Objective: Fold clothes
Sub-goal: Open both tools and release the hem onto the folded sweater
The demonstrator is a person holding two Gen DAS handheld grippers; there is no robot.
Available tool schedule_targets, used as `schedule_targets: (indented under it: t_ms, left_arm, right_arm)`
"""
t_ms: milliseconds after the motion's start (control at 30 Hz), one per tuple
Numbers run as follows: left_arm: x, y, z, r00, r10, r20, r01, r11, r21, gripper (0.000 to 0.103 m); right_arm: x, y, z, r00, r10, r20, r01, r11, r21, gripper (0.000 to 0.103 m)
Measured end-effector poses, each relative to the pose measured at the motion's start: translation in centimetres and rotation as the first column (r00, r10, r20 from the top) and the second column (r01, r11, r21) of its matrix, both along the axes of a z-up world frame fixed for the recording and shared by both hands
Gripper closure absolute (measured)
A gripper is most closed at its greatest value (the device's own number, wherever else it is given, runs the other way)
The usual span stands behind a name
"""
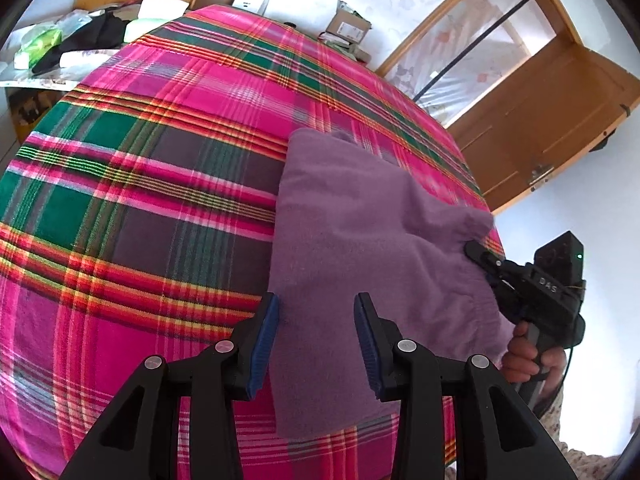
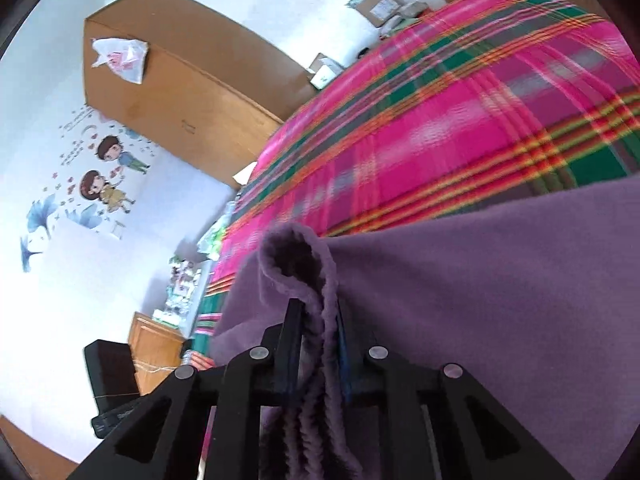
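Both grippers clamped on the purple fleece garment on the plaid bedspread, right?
Not both. The right gripper is shut on the purple fleece garment, but the left wrist view shows the left gripper open, fingers apart over it. The pink plaid bedspread is right.

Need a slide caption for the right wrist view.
Right gripper clamped on bunched edge of purple garment above plaid bedspread.

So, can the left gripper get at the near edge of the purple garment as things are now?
Probably yes. The left gripper is open, with the purple garment edge lying between its fingers and nothing over it. The right gripper grips the far side, out of the way.
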State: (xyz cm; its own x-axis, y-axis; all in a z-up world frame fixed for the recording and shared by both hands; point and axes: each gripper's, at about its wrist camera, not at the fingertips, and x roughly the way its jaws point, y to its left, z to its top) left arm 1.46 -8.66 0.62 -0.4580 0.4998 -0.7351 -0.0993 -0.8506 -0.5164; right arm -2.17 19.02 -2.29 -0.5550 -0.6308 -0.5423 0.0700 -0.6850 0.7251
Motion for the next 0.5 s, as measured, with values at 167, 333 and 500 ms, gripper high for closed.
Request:
schedule_targets:
  t_ms: [167, 333, 500]
  left_arm:
    - [0.1, 0.1, -0.4, 1.0, -0.009, 0.01, 0.009, 1.0, -0.005, 0.062]
    - [0.1, 0.3, -0.4, 1.0, -0.01, 0.01, 0.01, 1.0, -0.004, 0.062]
    - [0.2, 0.4, -0.5, 1.0, -0.009, 0.009, 0.009, 1.0, -0.001, 0.062]
  right_arm:
    - [0.3, 1.7, -0.3, 0.999, -0.052, 0.003, 0.052, 0.998, 0.04, 0.086]
    - [0.2, 1.7, 1.6, 0.996, -0.043, -0.072, 0.05, 0.994, 0.099, 0.085]
    - [-1.7, 0.2, 2.4, 0.996, 0.028, -0.079, -0.017, 0.99, 0.14, 0.055]
